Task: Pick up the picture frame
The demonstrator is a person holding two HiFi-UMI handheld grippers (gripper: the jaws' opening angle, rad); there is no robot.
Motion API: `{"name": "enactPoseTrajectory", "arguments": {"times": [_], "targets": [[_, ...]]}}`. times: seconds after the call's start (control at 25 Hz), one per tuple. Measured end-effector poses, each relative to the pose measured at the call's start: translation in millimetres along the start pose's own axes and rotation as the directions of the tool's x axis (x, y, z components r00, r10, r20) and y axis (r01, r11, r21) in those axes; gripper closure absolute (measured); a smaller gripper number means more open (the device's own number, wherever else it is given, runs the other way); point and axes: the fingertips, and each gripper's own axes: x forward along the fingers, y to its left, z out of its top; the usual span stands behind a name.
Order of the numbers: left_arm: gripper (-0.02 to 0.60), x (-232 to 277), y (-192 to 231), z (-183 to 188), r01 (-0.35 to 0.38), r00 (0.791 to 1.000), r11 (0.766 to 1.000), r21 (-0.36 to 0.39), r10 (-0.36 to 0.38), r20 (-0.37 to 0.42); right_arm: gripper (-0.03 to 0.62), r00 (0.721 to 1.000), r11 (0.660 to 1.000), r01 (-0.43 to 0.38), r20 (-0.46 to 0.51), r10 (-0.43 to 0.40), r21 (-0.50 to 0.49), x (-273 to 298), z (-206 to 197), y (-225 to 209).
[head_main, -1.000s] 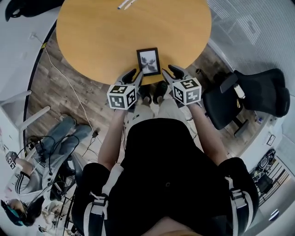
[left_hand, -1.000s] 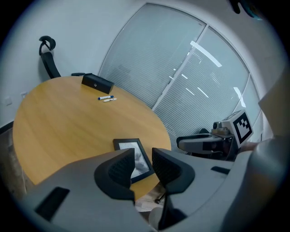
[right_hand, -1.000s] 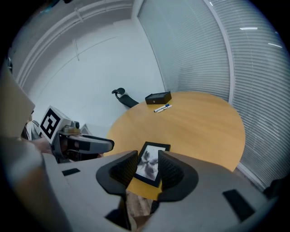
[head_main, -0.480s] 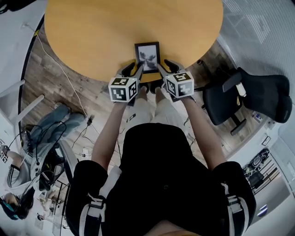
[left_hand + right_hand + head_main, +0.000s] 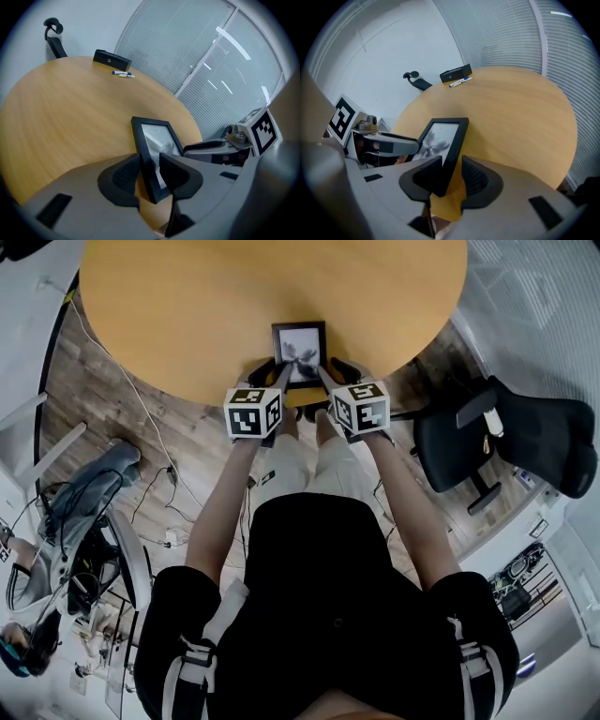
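The round wooden worktop (image 5: 187, 315) is smooth and bare around the task's thing, so anything nudged there probably slides rather than stays put. The picture frame (image 5: 300, 352) lies face up close to the worktop's near rim, just ahead of the person. A shove toward the body could take it over that rim.

The left gripper (image 5: 274, 373) and the right gripper (image 5: 333, 374) come at it from either side, both tilted down. If one closes before the other, the frame is likely to pivot or skate sideways out of the slower one.

In the left gripper view the fingers (image 5: 123, 174) have just been opening and stand wide. The frame's left rail (image 5: 146, 161) runs between them, not yet pressed. In the right gripper view the fingers (image 5: 480, 176) are likewise apart, astride the right rail (image 5: 451, 154), with bare wood showing beside it. Neither has a hold.

Each inner finger hangs over the glass (image 5: 436, 138). Closing there may slip on the pane or scratch it, and tips driven too low could jam against the wood.
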Motion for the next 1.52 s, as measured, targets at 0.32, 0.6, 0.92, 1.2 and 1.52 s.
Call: {"name": "enactPoseTrajectory", "arguments": {"times": [0.32, 0.6, 0.92, 1.2, 1.52], "targets": [[0.474, 7.9, -2.4, -0.3, -0.034, 0.999, 0.999, 0.008, 0.034, 0.003, 0.456, 1.000, 1.000, -0.010, 0.004, 0.010, -0.011, 2.3, -2.7, -7.0], [0.480, 6.1, -4.8, -0.1, -0.052, 0.999, 0.999, -0.007, 0.052, -0.009, 0.480, 1.000, 1.000, 0.007, -0.003, -0.007, 0.013, 0.1, -2.7, -5.2], [0.482, -18.1, -18.5, 19.6, -0.030, 0.999, 0.999, 0.012, 0.029, 0.031, 0.485, 0.999, 1.000, 0.023, 0.046, -0.023, -0.012, -23.8, 18.2, 4.8], [0.482, -64.7, -44.3, 63.2, -0.032, 0.991, 0.997, 0.076, 0.021, 0.133, 0.487, 0.989, 0.999, 0.035, 0.147, -0.029, -0.040, -68.1, 60.4, 25.2], [0.482, -126.2, -69.7, 124.9, -0.046, 0.960, 0.988, 0.147, 0.003, 0.281, 0.488, 0.953, 0.990, 0.074, 0.300, -0.035, -0.120, -124.0, 130.5, 56.2]]}}
